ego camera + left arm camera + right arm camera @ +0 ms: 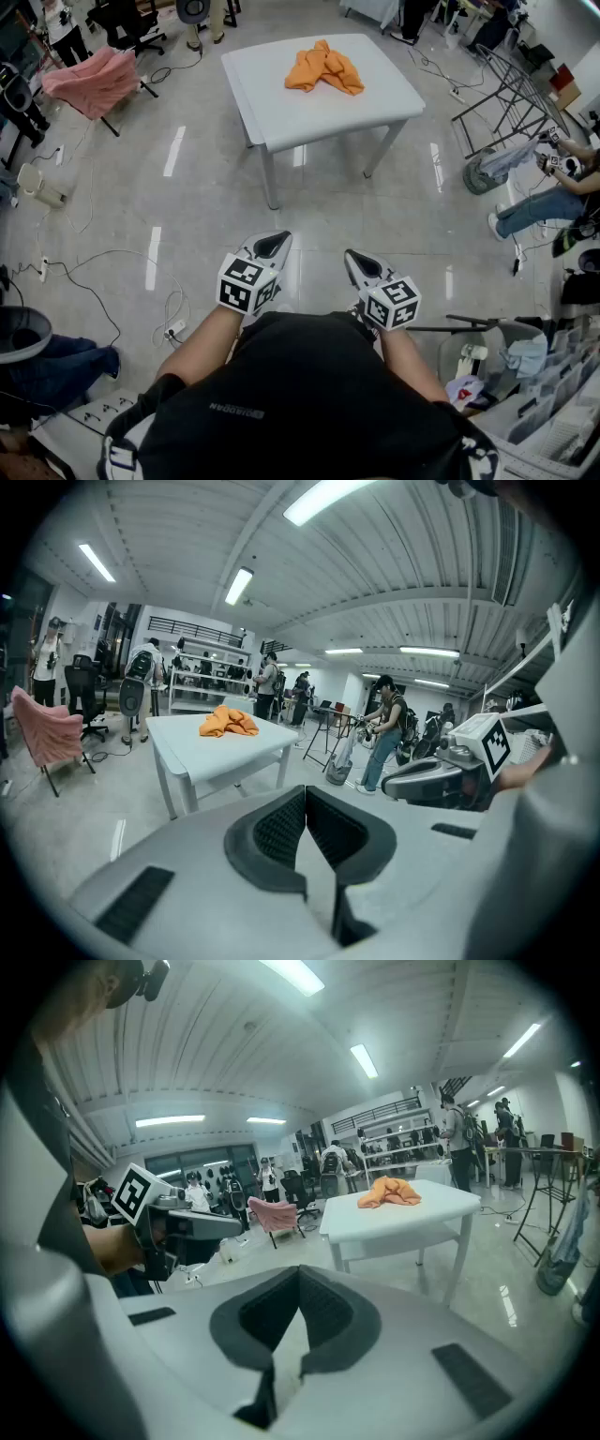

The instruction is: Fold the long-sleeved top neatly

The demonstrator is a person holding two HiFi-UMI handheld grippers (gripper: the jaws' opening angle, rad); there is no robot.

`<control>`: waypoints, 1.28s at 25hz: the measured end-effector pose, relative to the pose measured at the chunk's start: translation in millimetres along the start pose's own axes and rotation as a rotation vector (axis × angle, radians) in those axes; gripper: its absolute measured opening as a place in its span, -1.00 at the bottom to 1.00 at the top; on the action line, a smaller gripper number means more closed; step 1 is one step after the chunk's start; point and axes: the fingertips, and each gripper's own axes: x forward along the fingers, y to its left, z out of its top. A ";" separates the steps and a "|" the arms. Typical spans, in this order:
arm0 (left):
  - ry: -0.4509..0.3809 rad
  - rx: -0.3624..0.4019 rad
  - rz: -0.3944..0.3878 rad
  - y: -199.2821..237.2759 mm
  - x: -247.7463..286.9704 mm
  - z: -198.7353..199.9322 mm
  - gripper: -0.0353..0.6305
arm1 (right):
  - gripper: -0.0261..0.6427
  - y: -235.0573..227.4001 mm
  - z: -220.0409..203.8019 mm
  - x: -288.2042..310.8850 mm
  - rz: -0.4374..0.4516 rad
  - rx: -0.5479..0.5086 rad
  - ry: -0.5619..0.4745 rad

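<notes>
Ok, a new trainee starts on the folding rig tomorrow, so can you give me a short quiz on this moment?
1. True or false: the orange top lies crumpled on the white table.
2. The left gripper and right gripper are: A) both shut, empty; B) both open; C) gripping the top.
3. Fill in: in the head view, the pink cloth is to the table's ____.
Key: 1 true; 2 A; 3 left.

A white table (309, 117) stands on the glossy grey floor (187, 187), and one crumpled orange top (323, 67) lies bunched near its far edge
</notes>
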 end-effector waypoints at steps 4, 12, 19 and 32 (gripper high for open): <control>-0.004 0.007 -0.002 1.0 -1.2 0.8 -0.88 | -0.91 -0.8 1.0 2.7 -0.004 0.000 -0.001; -0.002 0.010 -0.003 10.6 -2.8 2.1 -0.88 | -0.91 1.9 3.2 8.4 -0.011 -0.006 0.007; 0.021 0.003 -0.017 19.4 -3.0 -3.1 -0.88 | -0.91 7.2 8.8 18.8 -0.008 0.017 -0.001; 0.048 -0.003 -0.047 20.7 12.3 -8.9 -0.88 | -0.91 2.6 3.0 24.2 -0.031 0.009 0.016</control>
